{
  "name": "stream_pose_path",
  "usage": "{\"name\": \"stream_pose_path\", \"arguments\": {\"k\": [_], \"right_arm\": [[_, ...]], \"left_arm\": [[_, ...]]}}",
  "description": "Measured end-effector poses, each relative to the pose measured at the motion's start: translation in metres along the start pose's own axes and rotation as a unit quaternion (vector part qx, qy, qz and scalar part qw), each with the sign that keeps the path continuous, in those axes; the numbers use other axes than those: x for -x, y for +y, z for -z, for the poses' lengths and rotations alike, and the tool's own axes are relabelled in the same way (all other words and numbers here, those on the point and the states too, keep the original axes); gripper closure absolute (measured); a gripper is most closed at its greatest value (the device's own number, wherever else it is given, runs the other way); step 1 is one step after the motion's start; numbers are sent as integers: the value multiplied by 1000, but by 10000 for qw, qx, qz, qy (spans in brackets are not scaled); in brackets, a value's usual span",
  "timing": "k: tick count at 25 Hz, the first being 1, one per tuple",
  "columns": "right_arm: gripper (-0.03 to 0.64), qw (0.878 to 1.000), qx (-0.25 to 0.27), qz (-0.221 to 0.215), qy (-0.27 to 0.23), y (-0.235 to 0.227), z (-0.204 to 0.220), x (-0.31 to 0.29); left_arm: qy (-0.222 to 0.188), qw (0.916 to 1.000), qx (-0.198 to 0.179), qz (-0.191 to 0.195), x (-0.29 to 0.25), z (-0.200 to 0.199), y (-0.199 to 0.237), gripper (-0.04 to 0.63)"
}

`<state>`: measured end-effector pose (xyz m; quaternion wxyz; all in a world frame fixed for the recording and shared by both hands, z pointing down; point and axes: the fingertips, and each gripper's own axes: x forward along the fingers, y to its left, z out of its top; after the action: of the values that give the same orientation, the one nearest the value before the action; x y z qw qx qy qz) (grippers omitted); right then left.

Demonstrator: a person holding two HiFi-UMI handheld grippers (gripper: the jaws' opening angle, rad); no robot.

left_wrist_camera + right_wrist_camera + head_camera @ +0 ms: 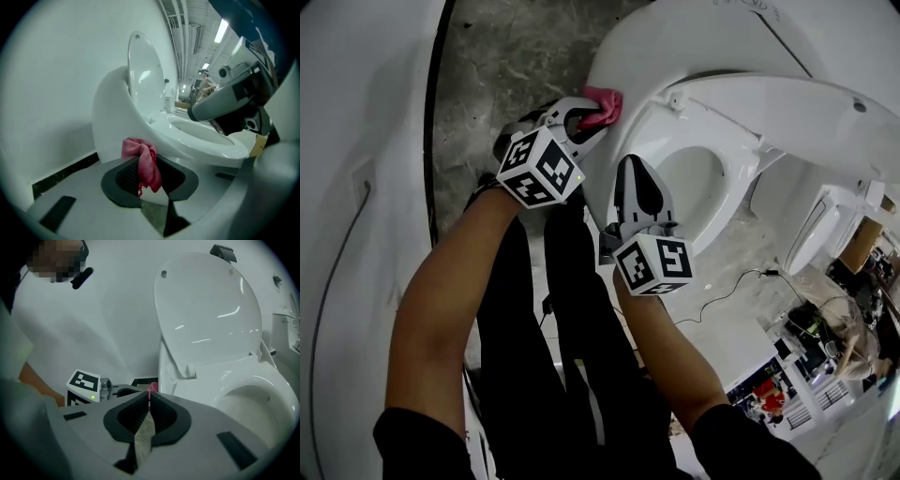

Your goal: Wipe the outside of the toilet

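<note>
the toilet [649,49] stands with its back to the white wall [56,70] and its long axis runs out from that wall. in the left gripper view the rounded back is at the left and the front of the seat [211,140] points right. its lid [206,310] is raised, close to upright, with the inner face turned to the right gripper view. the left gripper [586,120] is clamped on a pink cloth [602,105]. the cloth is bunched at the top and hangs down between the jaws with its long axis about vertical in that gripper's own view [140,157]. its upper fold lies against the toilet's outer side, under the seat's edge and near the back, and the gripper points at that side from the grey floor [506,66] next to the wall. the right gripper [636,173] has its jaws drawn together, only a thin slit showing between the pads, with nothing caught in them. it points at the bowl's outer edge just beside the left gripper, on the side nearer the toilet's front. whether it touches the porcelain cannot be told. from the right gripper view only a small tip of the cloth [152,388] shows past its own closed jaws, low against the toilet's side below the lid hinge.
</note>
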<state>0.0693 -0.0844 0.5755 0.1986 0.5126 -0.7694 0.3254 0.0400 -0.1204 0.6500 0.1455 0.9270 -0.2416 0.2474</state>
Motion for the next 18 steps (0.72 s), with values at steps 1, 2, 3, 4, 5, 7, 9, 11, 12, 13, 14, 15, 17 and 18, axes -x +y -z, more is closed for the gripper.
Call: {"name": "stream_pose_path", "arguments": {"k": [1, 2, 3, 4, 5, 7, 9, 11, 12, 13, 14, 15, 17, 18], "right_arm": [[580, 10000, 31, -9, 41, -1, 2, 3], [580, 10000, 65, -18, 72, -3, 4, 5], [580, 9999, 99, -27, 93, -4, 5, 7], [580, 9999, 129, -35, 106, -5, 5, 9], [580, 9998, 150, -41, 116, -6, 5, 11], [580, 9997, 184, -66, 145, -7, 6, 12], [580, 9994, 261, -103, 190, -10, 7, 13], [580, 9990, 366, -126, 208, -13, 7, 14], [580, 9989, 410, -133, 205, -14, 6, 14], [580, 9987, 442, -134, 202, -16, 5, 14], [580, 9986, 463, -132, 199, -17, 5, 15], [580, 9986, 480, -126, 194, -18, 4, 16], [580, 9984, 518, -120, 185, -20, 2, 17], [580, 9984, 531, -121, 180, -21, 1, 16]], "left_arm": [[22, 10000, -9, 35, 1, 3, -9, 500], [39, 10000, -11, 67, 3, 6, -17, 500], [47, 10000, 0, 87, 4, 8, -25, 500], [46, 9999, 27, 95, 5, 10, -32, 500], [38, 9999, 70, 93, 6, 12, -39, 500], [12, 9998, 213, 57, 10, 16, -52, 500], [1, 9993, 371, 2, 12, 20, -65, 500], [29, 9992, 399, 8, 13, 23, -78, 500], [63, 9993, 357, 39, 13, 26, -84, 500], [103, 9994, 311, 74, 14, 29, -91, 500], [138, 9994, 288, 102, 15, 31, -97, 500], [162, 9994, 296, 118, 16, 34, -103, 500], [183, 9991, 370, 121, 17, 37, -114, 500], [187, 9989, 422, 124, 18, 38, -120, 500]]}}
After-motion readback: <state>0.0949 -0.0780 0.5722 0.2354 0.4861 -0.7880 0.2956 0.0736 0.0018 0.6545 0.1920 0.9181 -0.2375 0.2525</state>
